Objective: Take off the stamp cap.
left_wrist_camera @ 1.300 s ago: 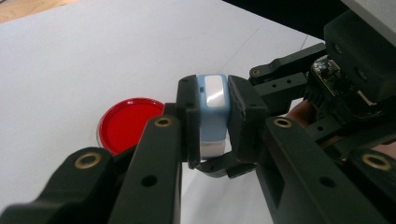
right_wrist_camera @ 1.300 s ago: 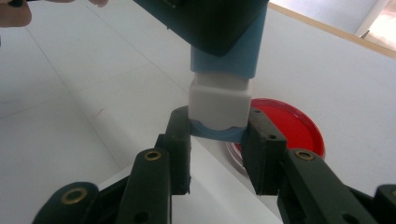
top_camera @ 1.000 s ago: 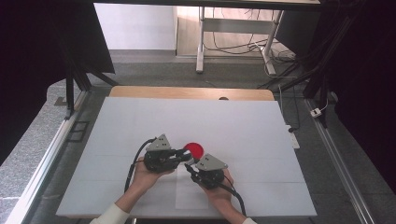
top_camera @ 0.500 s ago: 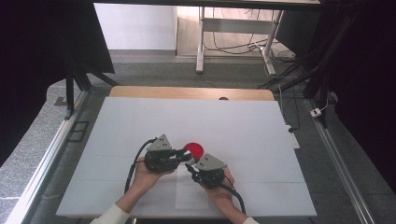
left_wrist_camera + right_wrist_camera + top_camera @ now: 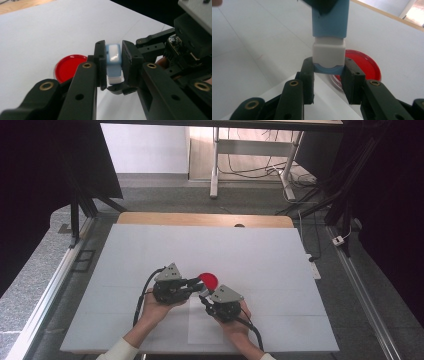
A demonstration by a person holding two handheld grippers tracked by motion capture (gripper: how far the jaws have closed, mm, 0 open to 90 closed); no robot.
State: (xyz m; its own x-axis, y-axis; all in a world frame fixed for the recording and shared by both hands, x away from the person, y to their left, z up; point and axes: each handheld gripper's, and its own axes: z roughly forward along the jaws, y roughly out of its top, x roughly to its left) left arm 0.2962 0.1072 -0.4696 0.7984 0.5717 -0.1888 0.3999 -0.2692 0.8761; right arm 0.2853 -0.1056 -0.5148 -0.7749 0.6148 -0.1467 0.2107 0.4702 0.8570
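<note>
Blue-and-white item: a small light-blue plastic block with a white collar and a blue end piece (image 5: 113, 65), held off the table between the two grippers, near the table's front middle.
Left gripper: the black two-jaw left gripper (image 5: 113, 63) is clamped on the light-blue body of the block, one pad flat against each side; in the high view it sits at (image 5: 196, 284), pointing toward the other gripper.
Right gripper: the black two-jaw right gripper (image 5: 329, 71) is clamped on the blue end piece just under the white collar; in the high view it sits at (image 5: 204, 298), its tips meeting those of the left one.
Hands: a person's left hand (image 5: 156, 307) and right hand (image 5: 234, 325) grasp the gripper bodies from the near edge.
Red item: a flat round red plastic disc (image 5: 208, 280) lies on the table just beyond the gripper tips, apart from the block.
Surface: a white matt table top (image 5: 260, 260) with a wooden strip (image 5: 200, 219) along its far edge.
Cables: a black cable (image 5: 141, 295) trails from the left gripper.
</note>
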